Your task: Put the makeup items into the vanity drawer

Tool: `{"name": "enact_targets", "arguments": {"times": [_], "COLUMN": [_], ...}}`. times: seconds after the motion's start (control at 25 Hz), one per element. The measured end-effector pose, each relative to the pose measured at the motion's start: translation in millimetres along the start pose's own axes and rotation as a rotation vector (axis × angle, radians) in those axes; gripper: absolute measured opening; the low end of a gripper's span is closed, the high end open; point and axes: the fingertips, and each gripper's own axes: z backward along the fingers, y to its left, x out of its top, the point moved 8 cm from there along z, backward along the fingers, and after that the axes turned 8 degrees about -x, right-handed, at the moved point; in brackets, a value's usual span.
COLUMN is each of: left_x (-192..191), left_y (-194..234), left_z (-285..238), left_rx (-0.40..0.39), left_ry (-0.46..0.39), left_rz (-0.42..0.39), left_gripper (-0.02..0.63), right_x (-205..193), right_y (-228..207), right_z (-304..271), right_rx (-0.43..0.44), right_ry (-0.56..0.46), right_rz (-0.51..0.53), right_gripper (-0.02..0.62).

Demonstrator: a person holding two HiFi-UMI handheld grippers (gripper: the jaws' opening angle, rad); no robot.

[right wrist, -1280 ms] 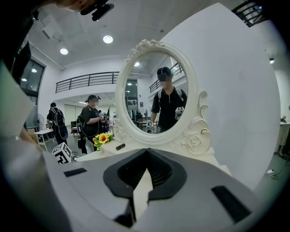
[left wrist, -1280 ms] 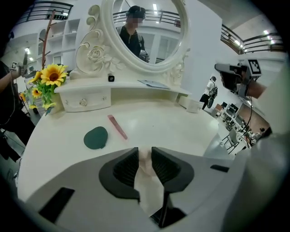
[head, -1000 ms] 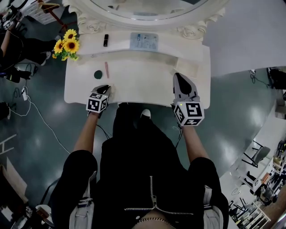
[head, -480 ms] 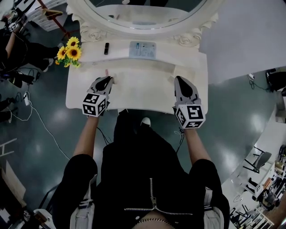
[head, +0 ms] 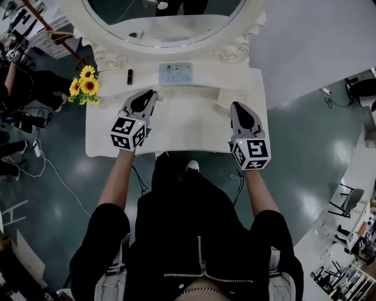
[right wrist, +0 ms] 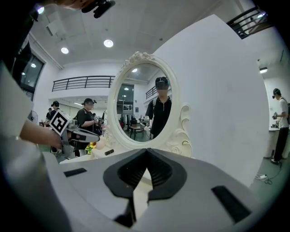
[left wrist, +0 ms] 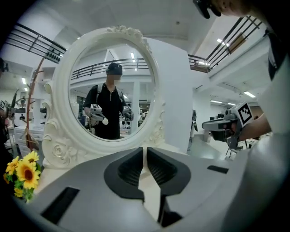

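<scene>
white counter (head: 188,126) carries a pale-blue case (head: 175,74) just below the mirror (head: 164,17); its contents are too small to tell. black tube (head: 130,76) lies left of it, long axis toward the mirror. left claw (head: 153,93) and right claw (head: 235,105) are both closed, empty.
</scene>
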Motion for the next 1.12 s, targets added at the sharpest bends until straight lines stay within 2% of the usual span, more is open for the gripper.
{"name": "enact_targets", "arguments": {"times": [0.48, 0.68, 0.88, 1.12], "left_x": [22, 18, -7, -51], "left_y": [-66, -96, -115, -130], "left_z": [-130, -180, -224, -263], "left_rx": [-0.291, -0.394, -0.44, -0.469], "left_ry": [0.024, 0.064, 0.14, 0.286], "left_rz": [-0.061, -0.084, -0.106, -0.094], "left_gripper": [0.041, 0.041, 0.041, 0.041], "right_x": [-9, -20, -33, -56], "right_y": [-63, -80, -86, -89], "right_z": [44, 59, 69, 81], "right_rx": [-0.221, -0.292, -0.337, -0.379], "right_ry": [0.013, 0.033, 0.058, 0.112], "right_rz": [-0.053, -0.09, -0.119, -0.161], "right_gripper": [0.006, 0.006, 0.006, 0.006]}}
